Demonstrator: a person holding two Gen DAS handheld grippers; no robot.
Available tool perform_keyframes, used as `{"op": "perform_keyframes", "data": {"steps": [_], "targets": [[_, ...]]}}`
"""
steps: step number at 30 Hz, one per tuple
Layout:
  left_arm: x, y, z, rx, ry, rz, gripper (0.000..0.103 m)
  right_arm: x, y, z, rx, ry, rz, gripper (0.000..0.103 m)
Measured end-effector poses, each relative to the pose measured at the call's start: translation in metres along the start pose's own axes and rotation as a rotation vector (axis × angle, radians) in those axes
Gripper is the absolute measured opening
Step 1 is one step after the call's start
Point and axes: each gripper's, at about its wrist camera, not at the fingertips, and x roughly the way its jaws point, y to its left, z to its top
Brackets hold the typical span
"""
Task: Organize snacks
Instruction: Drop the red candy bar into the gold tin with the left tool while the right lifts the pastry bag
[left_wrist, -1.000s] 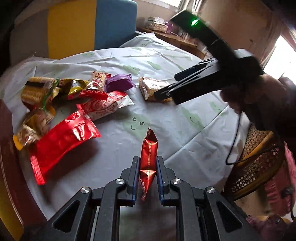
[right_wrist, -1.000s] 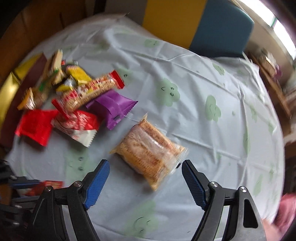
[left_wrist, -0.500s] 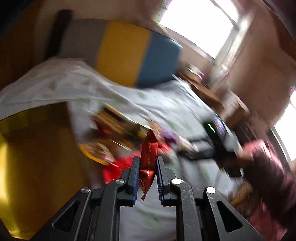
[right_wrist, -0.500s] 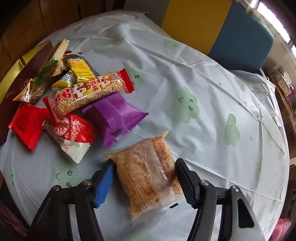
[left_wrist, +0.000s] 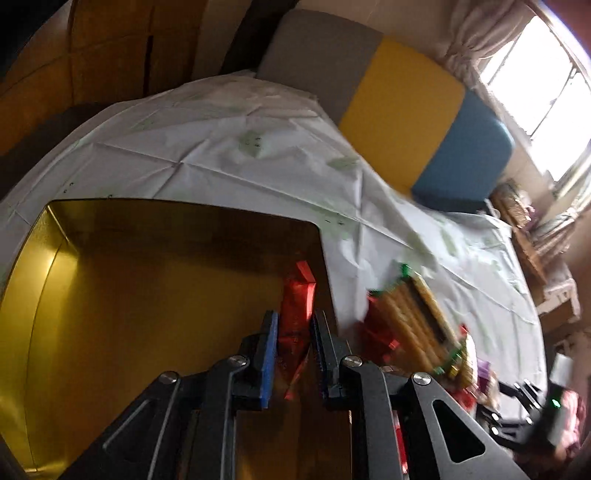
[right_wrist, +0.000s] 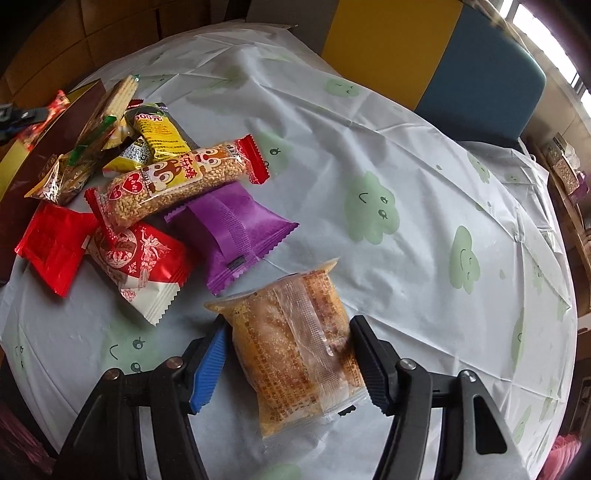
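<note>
My left gripper (left_wrist: 294, 317) is shut on a slim red foil packet (left_wrist: 295, 291), which hangs over the right part of a shiny golden tray (left_wrist: 129, 295). In the right wrist view that packet (right_wrist: 55, 107) shows at the far left, above the tray's dark wall (right_wrist: 62, 129). A clear-wrapped golden-brown cake packet (right_wrist: 295, 354) lies on the tablecloth, and my right gripper (right_wrist: 289, 325) is shut on it with both pads pressing its sides.
A snack pile lies left of the cake: a purple packet (right_wrist: 236, 229), a red-and-white packet (right_wrist: 144, 258), a red foil packet (right_wrist: 51, 243), a rice bar (right_wrist: 177, 181), a yellow packet (right_wrist: 159, 133). White cloud-print tablecloth (right_wrist: 406, 166). A yellow-and-blue chair back (right_wrist: 436, 55) stands behind.
My left gripper swung left with the red packet, from over the table to over the golden tray. My right gripper sank and its jaws closed onto the cake packet.
</note>
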Motion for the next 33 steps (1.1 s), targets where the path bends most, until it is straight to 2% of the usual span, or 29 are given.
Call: {"op": "perform_keyframes", "data": {"steps": [1, 2, 3, 5, 9, 15, 24, 33], "targets": [[0.004, 0.0, 0.002, 0.0, 0.007, -0.004, 0.019, 0.0, 0.0, -0.001, -0.001, -0.002, 0.001, 0.066], [0.004, 0.0, 0.003, -0.001, 0.006, -0.001, 0.026, 0.0, 0.001, -0.002, -0.001, -0.003, 0.003, 0.066], [0.003, 0.001, 0.002, -0.005, 0.002, 0.006, 0.039, 0.0, 0.001, -0.002, 0.0, -0.003, 0.004, 0.066], [-0.003, 0.002, -0.002, -0.017, -0.018, 0.011, 0.048, 0.001, 0.003, -0.004, 0.001, -0.004, 0.006, 0.066], [-0.023, -0.007, -0.018, 0.057, -0.05, 0.058, 0.048, 0.0, 0.001, -0.004, 0.0, -0.002, 0.008, 0.066], [-0.059, -0.017, -0.068, 0.157, -0.088, 0.104, 0.051, -0.002, 0.007, -0.004, -0.019, -0.007, -0.013, 0.065], [-0.086, -0.011, -0.111, 0.15, -0.089, 0.165, 0.053, -0.001, 0.004, -0.006, 0.007, -0.007, 0.001, 0.065], [-0.102, 0.002, -0.131, 0.153, -0.106, 0.185, 0.053, -0.003, 0.013, -0.011, 0.019, -0.01, -0.035, 0.063]]}}
